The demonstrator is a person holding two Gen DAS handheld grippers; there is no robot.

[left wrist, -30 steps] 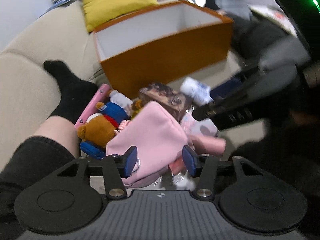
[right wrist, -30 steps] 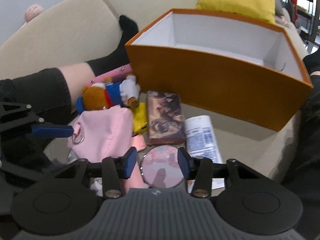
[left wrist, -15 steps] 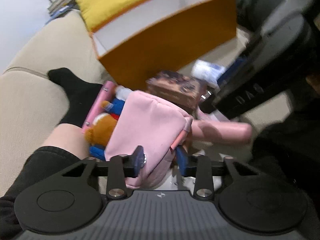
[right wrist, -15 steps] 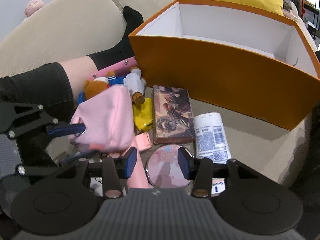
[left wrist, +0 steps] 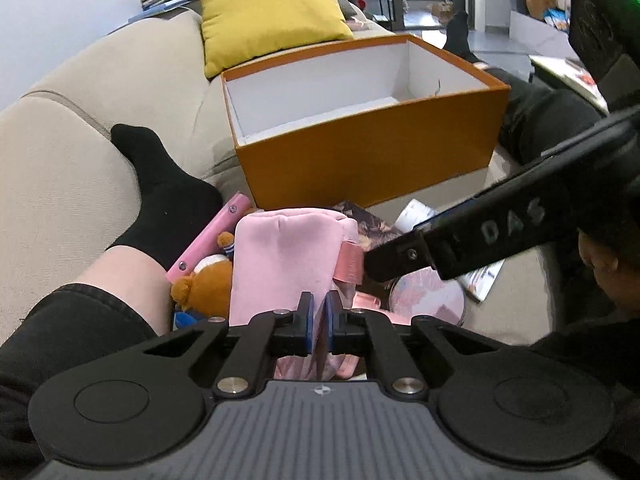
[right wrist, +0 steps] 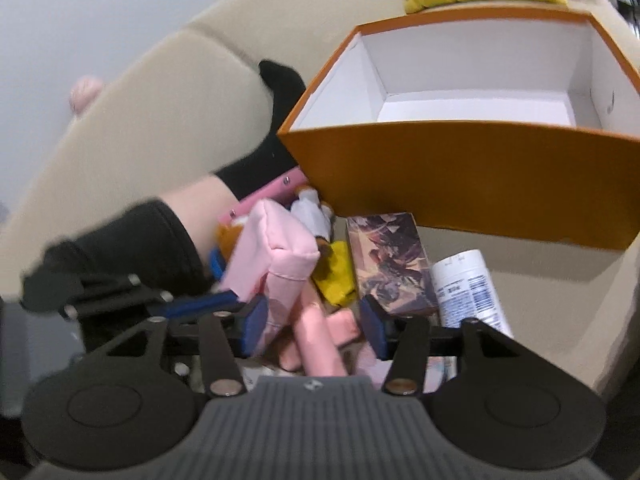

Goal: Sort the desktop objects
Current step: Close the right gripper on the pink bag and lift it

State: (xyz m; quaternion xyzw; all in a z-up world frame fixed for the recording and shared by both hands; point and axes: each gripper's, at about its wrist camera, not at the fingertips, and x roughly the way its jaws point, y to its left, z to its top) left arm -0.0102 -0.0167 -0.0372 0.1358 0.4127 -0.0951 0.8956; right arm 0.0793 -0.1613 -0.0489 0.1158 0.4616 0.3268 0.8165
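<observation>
A beige sofa (left wrist: 68, 152) fills most of the scene, and a yellow cushion (left wrist: 272, 12) leans on its back at the far side. On the seat, toward the far right, sits an orange box (left wrist: 372, 152), open at the top, with a bare white inside. A person's leg lies along the left: a black sock (left wrist: 160, 192) with its toe pointing far, bare skin nearer, then dark cloth.

The clutter lies on the seat just in front of the box's near wall. The pink pouch (left wrist: 284, 268) is the biggest piece, standing up from the pile with its near edge caught in the left gripper (left wrist: 317, 322), whose blue pads are pressed together on the fabric. Left of the pouch, a brown plush bear (left wrist: 204, 290) lies against the leg, with a pink flat case (left wrist: 208, 238) running beyond it toward the box corner. Right of the pouch lies a picture-printed box (right wrist: 386, 262), and right of that a white tube (right wrist: 470, 290) with printed text. Between pouch and printed box is a small yellow item (right wrist: 336, 280). A round pink mirror (left wrist: 428, 298) lies near right in the left camera's view.

The right gripper (right wrist: 312, 322) hovers over the near end of the pile, its jaws apart and opening; a pink cylinder (right wrist: 320, 340) lies between them, with the pads not pressing on it. A small pink block (right wrist: 344, 326) lies just beside that cylinder.
</observation>
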